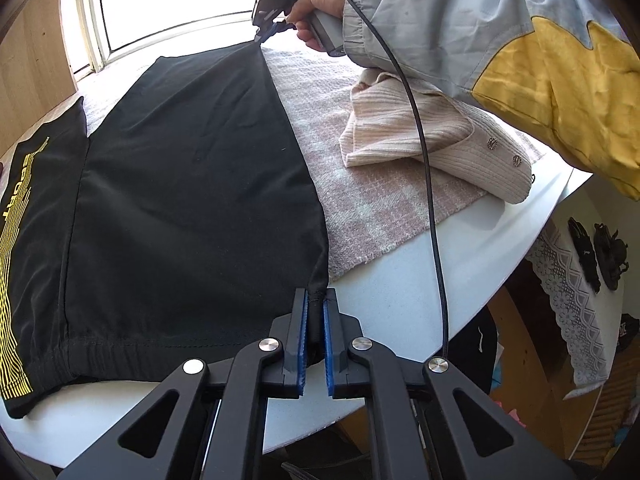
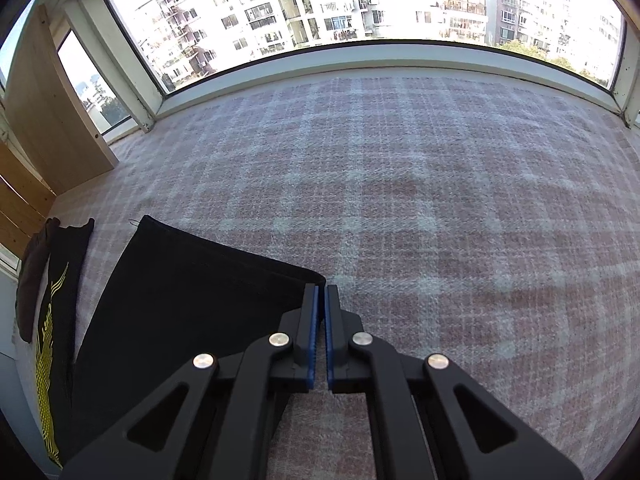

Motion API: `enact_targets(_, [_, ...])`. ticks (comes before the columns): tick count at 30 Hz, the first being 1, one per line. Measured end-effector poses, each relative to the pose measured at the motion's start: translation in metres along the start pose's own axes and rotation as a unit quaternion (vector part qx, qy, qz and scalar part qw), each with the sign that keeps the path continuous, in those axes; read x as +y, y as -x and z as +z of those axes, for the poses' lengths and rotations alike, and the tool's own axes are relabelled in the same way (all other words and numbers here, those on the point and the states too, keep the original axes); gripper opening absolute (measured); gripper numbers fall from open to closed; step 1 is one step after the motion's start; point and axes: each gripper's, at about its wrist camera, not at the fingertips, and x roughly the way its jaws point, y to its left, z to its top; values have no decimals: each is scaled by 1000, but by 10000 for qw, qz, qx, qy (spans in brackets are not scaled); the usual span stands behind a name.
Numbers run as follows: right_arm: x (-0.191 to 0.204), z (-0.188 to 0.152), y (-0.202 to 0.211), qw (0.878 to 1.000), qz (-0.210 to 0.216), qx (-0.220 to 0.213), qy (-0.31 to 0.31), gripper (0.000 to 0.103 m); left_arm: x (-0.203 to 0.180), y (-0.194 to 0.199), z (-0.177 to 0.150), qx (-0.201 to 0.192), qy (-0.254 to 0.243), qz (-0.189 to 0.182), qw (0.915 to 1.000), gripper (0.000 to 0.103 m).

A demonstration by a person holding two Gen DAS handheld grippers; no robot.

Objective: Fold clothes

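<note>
The left gripper [image 1: 316, 308] clamps the near corner of the black shorts [image 1: 192, 184], which lie on the plaid blanket [image 1: 360, 184] over the surface. Their right edge runs away to the far corner, pinched by the right gripper [image 1: 266, 34].

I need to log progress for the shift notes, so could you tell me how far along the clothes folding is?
Early on. The black shorts lie half folded on the pink plaid blanket. In hand: the left gripper and right gripper each pinch a corner of the folded edge, jaws shut. Left: finishing that fold, then the cream ribbed cardigan, lying crumpled.
</note>
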Motion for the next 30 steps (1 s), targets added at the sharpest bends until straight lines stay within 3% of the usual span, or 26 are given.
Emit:
enact_targets(6, [7,2,16,9993,235,-49,-285,3,16,16,3,-197,275,-239,9991,6])
enact_targets(8, [13,3,23,9997,126,-46,-203,3,21,21,5,-337,279,-221,9988,6])
enact_targets(13, [10,1,10,9983,-435,377,-44,7,22,5,3,-188,257,-348,9989,6])
enact_targets(15, [2,-6,12,9976,-588,341,-116,8,22,1,1,-164,282,-395,9987,6])
enact_targets(16, [-2,-9,16,9983,-496,255,-176,9,22,-1,0,-152,294,-418,9986,6])
enact_targets(18, [-8,-17,21,9988,-306,169,-331,26,23,-4,-1,-133,313,-446,9984,6])
enact_targets(21, [-1,-23,15,9996,12,187,-207,31,26,-8,-3,-92,349,-466,9983,6])
enact_targets(24, [12,-18,-1,9986,-477,199,132,31,26,-12,-4,-35,361,-514,9980,6])
enact_targets(30, [24,-5,-12,9972,-670,259,204,34,26,-13,-4,12,278,-538,9982,7])
